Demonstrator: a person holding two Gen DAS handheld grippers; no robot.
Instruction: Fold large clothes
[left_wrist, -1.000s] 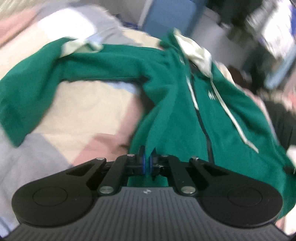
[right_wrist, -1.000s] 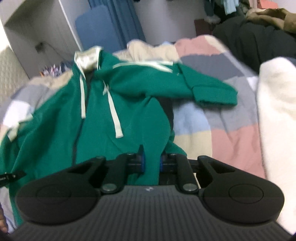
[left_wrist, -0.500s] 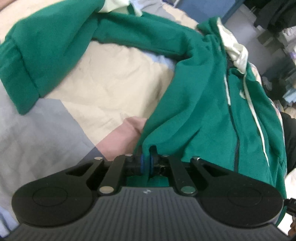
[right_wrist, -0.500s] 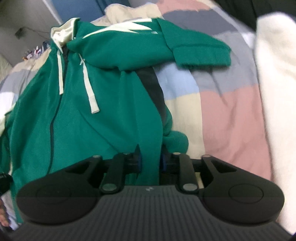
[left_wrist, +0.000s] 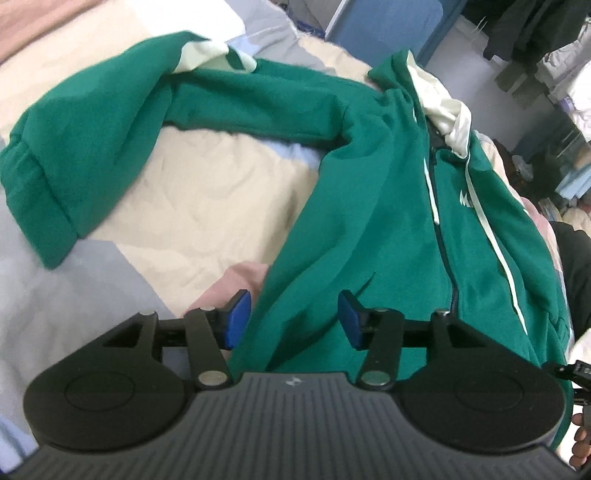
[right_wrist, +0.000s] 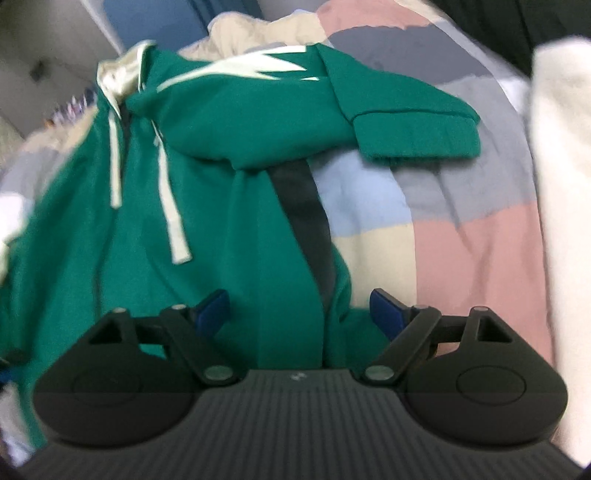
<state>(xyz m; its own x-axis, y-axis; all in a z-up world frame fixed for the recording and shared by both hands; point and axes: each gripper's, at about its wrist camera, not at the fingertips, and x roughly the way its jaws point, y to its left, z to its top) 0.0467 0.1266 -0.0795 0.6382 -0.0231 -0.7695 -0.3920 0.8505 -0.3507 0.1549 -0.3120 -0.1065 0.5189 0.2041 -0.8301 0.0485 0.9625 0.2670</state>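
A green zip hoodie (left_wrist: 388, 221) with a cream hood lining and cream drawstrings lies front-up on a patchwork bed cover (left_wrist: 207, 199). Its left sleeve (left_wrist: 85, 147) stretches out and bends toward me. My left gripper (left_wrist: 293, 319) is open, its blue pads on either side of the hoodie's lower left hem. In the right wrist view the hoodie (right_wrist: 207, 221) shows with its right sleeve (right_wrist: 369, 122) folded across the chest. My right gripper (right_wrist: 301, 310) is open over the lower right hem, where a dark side panel (right_wrist: 310, 221) runs down.
A white fluffy blanket (right_wrist: 561, 221) lies along the right edge of the bed. Dark clothes (left_wrist: 576, 273) are piled at the right. A blue panel (left_wrist: 384, 26) stands behind the bed head. The cover (right_wrist: 480, 236) has pink, grey, blue and cream patches.
Both grippers were shut on the hoodie's bottom hem corners and have opened, letting the hem go. The hoodie now lies flatter on the bed.
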